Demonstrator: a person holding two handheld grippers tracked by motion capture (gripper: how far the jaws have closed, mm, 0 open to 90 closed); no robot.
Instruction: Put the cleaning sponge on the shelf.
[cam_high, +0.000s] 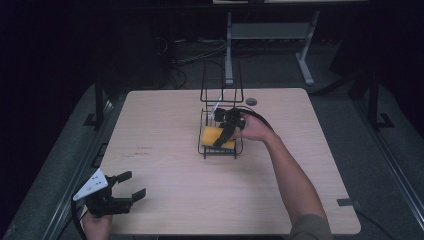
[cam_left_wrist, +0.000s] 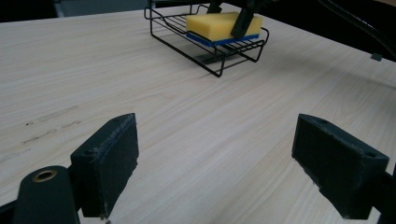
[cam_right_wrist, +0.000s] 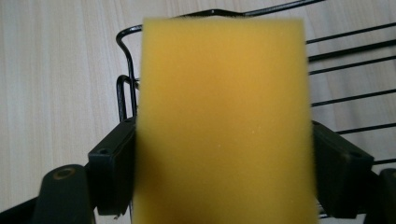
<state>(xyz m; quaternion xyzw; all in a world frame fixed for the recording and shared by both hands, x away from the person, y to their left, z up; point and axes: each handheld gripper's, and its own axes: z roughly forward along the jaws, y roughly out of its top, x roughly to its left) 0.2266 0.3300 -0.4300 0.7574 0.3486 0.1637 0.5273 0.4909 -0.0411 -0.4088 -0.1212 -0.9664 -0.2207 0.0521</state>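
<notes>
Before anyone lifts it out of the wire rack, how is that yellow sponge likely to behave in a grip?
The yellow sponge looks like soft foam, so it probably squashes between the jaws of the right gripper clamping it. It is likely light for its size. Its flat blue base on the wire rack suggests no rolling.
</notes>
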